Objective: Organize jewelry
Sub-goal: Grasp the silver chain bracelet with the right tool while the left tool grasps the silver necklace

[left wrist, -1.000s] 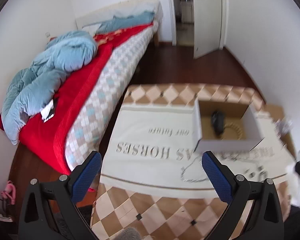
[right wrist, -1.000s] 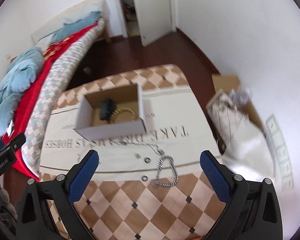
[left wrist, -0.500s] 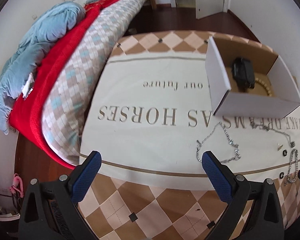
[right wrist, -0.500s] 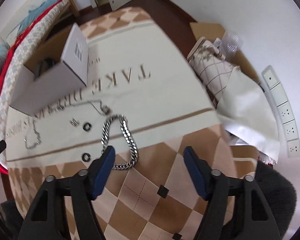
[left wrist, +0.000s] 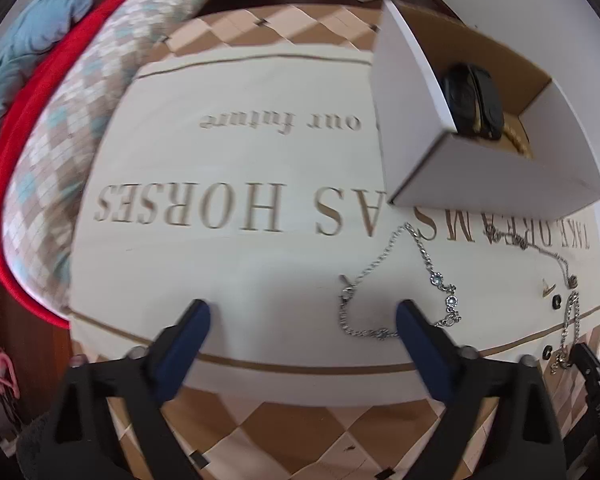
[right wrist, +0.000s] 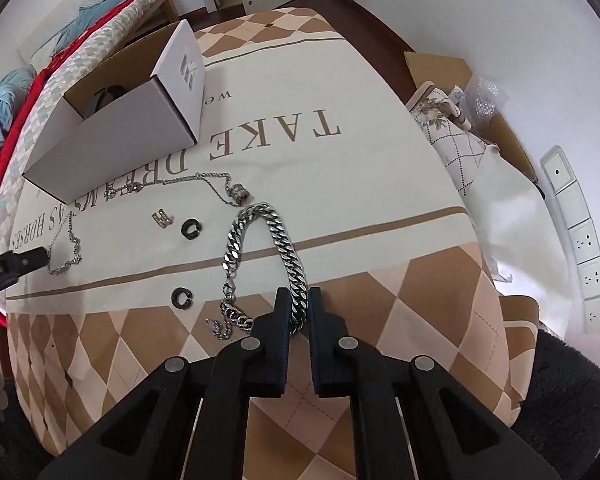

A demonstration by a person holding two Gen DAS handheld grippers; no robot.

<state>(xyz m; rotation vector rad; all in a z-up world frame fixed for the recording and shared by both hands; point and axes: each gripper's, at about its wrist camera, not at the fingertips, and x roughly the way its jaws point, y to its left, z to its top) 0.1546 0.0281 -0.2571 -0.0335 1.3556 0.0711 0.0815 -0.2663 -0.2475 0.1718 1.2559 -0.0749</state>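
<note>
My right gripper point(right wrist: 299, 300) is shut on a thick silver chain bracelet point(right wrist: 260, 236) that lies on the tablecloth point(right wrist: 340, 184); its jaws pinch the near right strand. Left of it lie two black rings point(right wrist: 191, 228) point(right wrist: 179, 297), a small silver clip point(right wrist: 162, 218) and a thin necklace with a ring pendant point(right wrist: 239, 193). My left gripper point(left wrist: 302, 316) is open and low over the cloth, its right finger beside a thin silver bracelet with blue stones point(left wrist: 396, 280). An open white cardboard box point(left wrist: 480, 184) holds a black watch point(left wrist: 472, 100) and a beaded bracelet point(left wrist: 520, 142).
A bed with a red cover and blue duvet point(left wrist: 32, 92) runs along the left of the table. A cardboard box and folded cloth point(right wrist: 476, 140) sit on the floor at the right, with wall sockets point(right wrist: 580, 236) beyond. A dark fuzzy seat point(right wrist: 568, 396) is at the near right.
Both grippers have come down close to the table. My right gripper has closed from open onto the thick chain bracelet. My left gripper has moved in toward the thin bracelet, still open.
</note>
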